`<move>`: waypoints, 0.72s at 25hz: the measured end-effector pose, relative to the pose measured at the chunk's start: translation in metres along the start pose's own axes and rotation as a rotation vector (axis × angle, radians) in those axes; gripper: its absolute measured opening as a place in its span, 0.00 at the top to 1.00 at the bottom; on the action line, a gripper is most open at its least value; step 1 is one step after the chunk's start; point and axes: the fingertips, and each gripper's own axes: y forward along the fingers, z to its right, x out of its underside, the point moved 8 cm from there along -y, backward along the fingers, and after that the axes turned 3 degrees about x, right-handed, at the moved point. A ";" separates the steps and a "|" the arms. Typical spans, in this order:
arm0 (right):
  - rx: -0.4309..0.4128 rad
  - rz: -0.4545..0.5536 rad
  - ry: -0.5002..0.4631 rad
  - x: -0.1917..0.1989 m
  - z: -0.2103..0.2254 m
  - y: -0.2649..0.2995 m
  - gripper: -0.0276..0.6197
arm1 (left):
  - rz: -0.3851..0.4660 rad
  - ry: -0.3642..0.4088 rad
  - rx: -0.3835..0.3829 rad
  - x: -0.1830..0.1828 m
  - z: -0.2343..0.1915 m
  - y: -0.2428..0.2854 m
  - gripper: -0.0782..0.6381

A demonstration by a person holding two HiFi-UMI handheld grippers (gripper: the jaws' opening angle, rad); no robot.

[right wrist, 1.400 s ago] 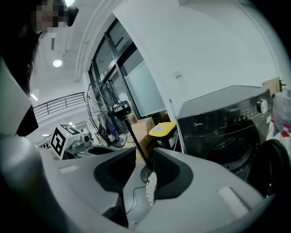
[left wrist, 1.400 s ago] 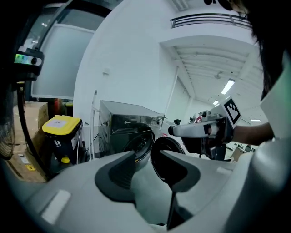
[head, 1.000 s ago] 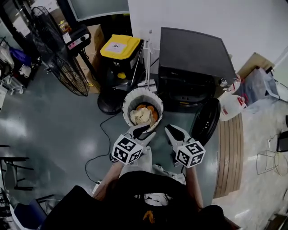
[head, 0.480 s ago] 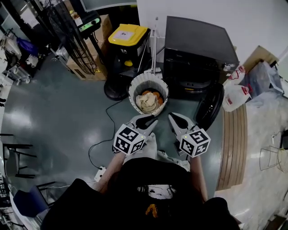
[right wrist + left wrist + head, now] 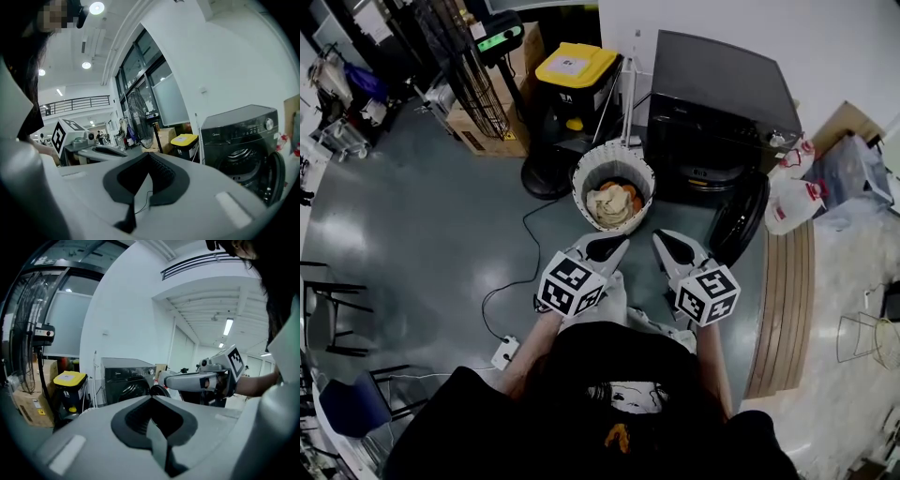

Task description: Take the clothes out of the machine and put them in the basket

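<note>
A black front-loading washing machine (image 5: pixel 719 103) stands against the white wall, its round door (image 5: pixel 737 217) swung open to the right. Left of it and in front sits a white basket (image 5: pixel 614 169) holding cream and orange clothes (image 5: pixel 614 202). My left gripper (image 5: pixel 607 249) and right gripper (image 5: pixel 667 247) are held side by side close to my body, just short of the basket. Both are shut with nothing between the jaws. The machine (image 5: pixel 126 380) also shows in the left gripper view, and the right gripper view shows the machine (image 5: pixel 241 140) with its drum dark.
A yellow-lidded black bin (image 5: pixel 574 80) stands left of the machine, with a standing fan (image 5: pixel 478 75) and cardboard boxes (image 5: pixel 478 131) further left. A cable (image 5: pixel 520 272) runs across the floor to a power strip (image 5: pixel 503 352). Bags (image 5: pixel 792 202) and a wooden board (image 5: pixel 783 309) lie at the right.
The head view has shifted, so the basket and machine sit slightly further right and higher. Both grippers keep the same shut pose in front of my body.
</note>
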 end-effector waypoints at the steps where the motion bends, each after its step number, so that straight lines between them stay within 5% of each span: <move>1: 0.002 0.002 -0.006 -0.001 -0.001 -0.001 0.94 | -0.002 0.002 0.001 0.000 0.001 -0.001 0.89; 18: 0.035 0.036 0.002 0.001 0.004 -0.022 0.94 | -0.037 0.031 0.047 0.000 0.019 0.011 0.89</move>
